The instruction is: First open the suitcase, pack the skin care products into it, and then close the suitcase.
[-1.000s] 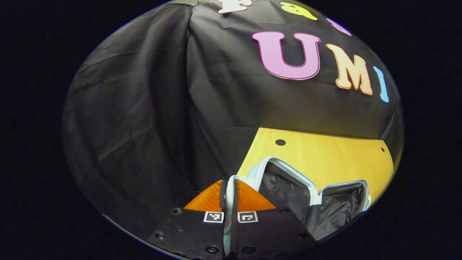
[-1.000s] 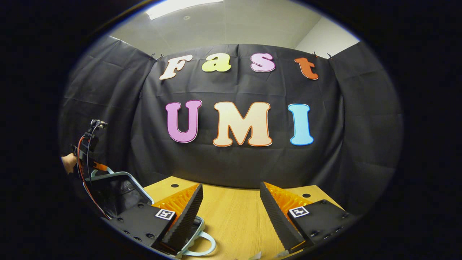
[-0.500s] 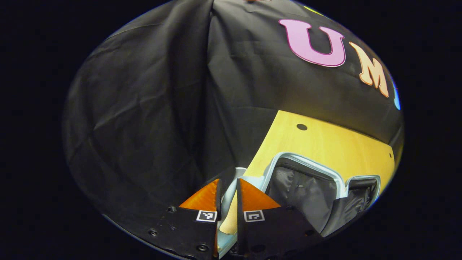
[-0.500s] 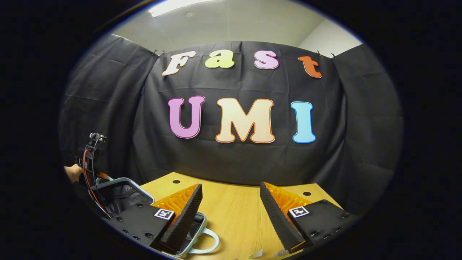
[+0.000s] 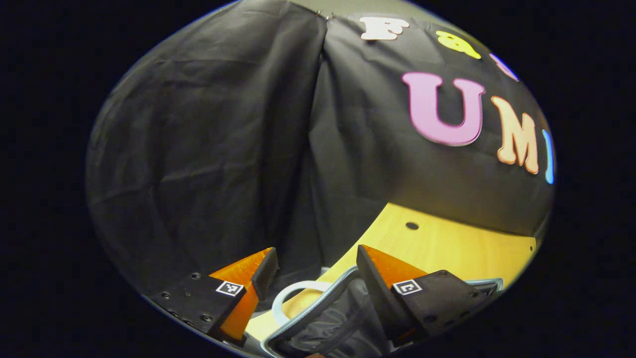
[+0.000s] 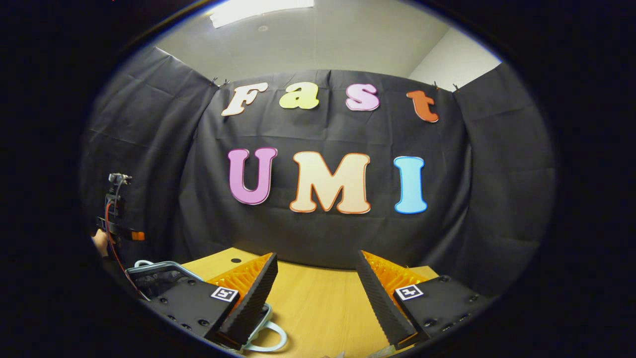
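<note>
Suitcase (image 5: 318,325) flat open, handle (image 5: 293,293) leftward

You're working in a staged recording booth set up inside an office-like room. Ahead of your right gripper (image 6: 315,293), black cloth (image 6: 318,238) hangs as a backdrop, pinned up with clips (image 6: 214,79) along its top edge, and it wraps round on both sides. Above the cloth you can see a plain white ceiling (image 6: 338,40) with a flat light panel (image 6: 261,10). Below the gripper lies a light wooden table (image 6: 318,308) with small round holes (image 6: 236,260).
</note>
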A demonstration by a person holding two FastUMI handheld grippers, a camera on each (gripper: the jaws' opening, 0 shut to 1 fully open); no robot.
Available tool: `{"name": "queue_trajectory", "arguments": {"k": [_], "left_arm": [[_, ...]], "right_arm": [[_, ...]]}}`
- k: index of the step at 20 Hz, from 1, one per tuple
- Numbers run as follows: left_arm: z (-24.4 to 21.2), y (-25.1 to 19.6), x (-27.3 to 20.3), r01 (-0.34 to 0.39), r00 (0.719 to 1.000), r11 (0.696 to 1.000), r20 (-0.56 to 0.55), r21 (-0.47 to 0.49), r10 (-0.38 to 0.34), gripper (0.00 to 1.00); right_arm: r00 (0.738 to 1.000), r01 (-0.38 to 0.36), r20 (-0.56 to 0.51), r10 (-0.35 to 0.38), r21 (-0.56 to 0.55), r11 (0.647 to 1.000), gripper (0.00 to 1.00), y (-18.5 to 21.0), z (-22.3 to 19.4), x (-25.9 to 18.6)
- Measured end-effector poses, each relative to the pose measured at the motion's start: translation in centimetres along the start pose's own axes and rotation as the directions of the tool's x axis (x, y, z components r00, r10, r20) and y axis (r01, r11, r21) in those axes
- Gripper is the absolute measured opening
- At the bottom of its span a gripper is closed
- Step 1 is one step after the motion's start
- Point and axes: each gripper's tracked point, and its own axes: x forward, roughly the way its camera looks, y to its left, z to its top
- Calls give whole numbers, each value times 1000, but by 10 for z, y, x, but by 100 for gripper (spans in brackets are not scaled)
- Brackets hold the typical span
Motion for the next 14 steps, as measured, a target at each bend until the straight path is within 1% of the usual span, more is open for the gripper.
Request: {"name": "queue_trajectory", "arguments": {"k": [1, 3, 6, 8, 12, 14], "left_arm": [[16, -6, -12, -4, 999, 1000, 37, 15, 4, 96], [41, -21, -39, -10, 996, 999, 93, 33, 7, 97], [75, -61, -79, 36, 983, 999, 178, 21, -39, 94], [87, -88, -100, 73, 972, 997, 223, 19, -75, 94], [116, -148, -143, 151, 936, 987, 314, 46, -158, 94], [123, -179, -160, 196, 919, 979, 337, 61, -205, 94]], "right_arm": [[1000, 1, 19, -1, -5, 1000, 98, -6, 3, 1], [999, -6, 38, 6, 0, 1000, 98, -19, 9, 1], [999, -8, 48, 7, 18, 1000, 98, -43, 13, 1], [999, -8, 47, 6, 33, 999, 99, -57, 13, -1], [998, 10, 56, -13, 45, 999, 98, -91, 15, -5], [998, 15, 59, -18, 52, 999, 98, -105, 16, -7]]}}
